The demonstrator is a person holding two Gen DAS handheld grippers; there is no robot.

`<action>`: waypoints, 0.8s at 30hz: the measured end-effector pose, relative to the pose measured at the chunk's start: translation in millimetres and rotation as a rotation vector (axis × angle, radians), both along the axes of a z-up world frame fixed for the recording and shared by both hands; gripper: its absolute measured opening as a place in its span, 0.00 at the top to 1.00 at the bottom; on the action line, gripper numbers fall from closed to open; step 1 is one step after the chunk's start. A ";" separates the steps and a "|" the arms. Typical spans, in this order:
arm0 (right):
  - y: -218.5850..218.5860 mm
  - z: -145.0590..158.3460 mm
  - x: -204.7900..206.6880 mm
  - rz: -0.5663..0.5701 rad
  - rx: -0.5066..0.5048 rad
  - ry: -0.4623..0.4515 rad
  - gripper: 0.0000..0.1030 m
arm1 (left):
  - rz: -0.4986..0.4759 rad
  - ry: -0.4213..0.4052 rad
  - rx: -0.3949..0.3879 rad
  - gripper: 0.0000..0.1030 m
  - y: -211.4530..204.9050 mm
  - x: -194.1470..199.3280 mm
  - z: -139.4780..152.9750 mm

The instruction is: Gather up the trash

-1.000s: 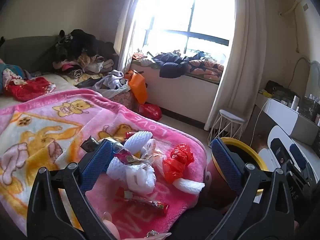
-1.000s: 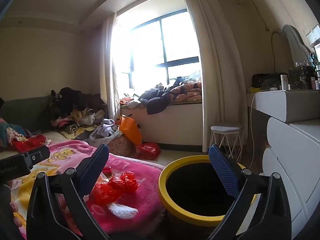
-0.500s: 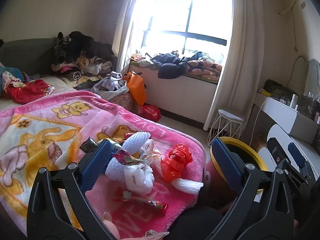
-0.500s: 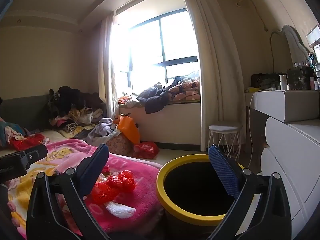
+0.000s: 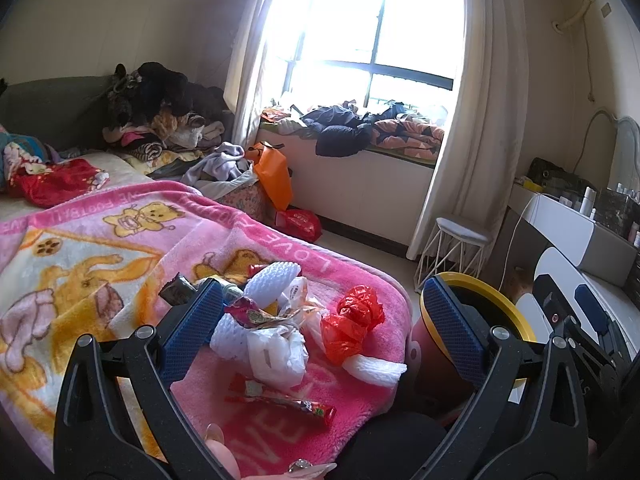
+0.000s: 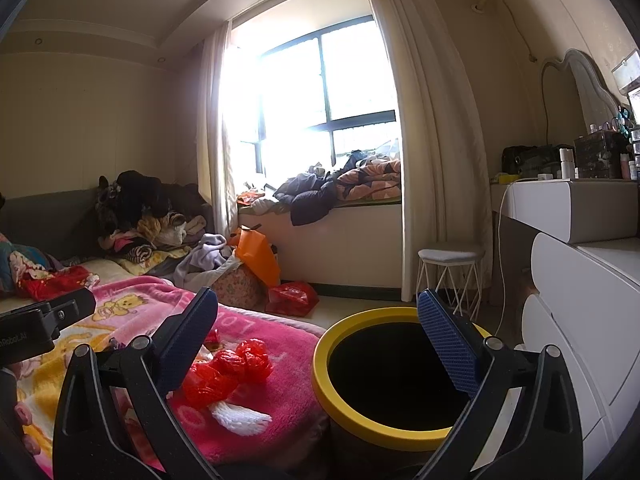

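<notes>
A heap of trash lies on the pink blanket (image 5: 100,264): white foam nets and wrappers (image 5: 266,320), a crumpled red plastic bag (image 5: 352,322), a white foam piece (image 5: 376,368) and a red snack wrapper (image 5: 280,398). My left gripper (image 5: 320,332) is open and empty, just above and before the heap. A yellow-rimmed bin (image 6: 396,376) stands right of the bed. My right gripper (image 6: 316,344) is open and empty, over the bin's near rim; the red bag (image 6: 228,372) and foam piece (image 6: 240,414) lie to its left.
A white dresser (image 6: 580,320) stands close on the right, a white wire stool (image 6: 450,272) behind the bin. An orange bag (image 6: 258,258) and a red bag (image 6: 292,298) sit on the floor by the window bench. Clothes pile on the bed's far end (image 5: 160,128).
Both grippers have drifted slightly; the views shift a little. Both stay open and empty, and the trash has not moved.
</notes>
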State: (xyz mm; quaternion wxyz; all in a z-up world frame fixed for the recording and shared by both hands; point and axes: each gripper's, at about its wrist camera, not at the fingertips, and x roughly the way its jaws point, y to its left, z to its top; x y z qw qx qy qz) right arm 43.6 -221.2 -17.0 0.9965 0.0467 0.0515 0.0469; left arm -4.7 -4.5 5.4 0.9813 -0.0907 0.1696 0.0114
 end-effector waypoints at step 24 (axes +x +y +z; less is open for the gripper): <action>-0.2 -8.4 3.0 0.004 0.001 0.012 0.06 | 0.001 -0.001 0.003 0.10 -3.2 -0.1 2.7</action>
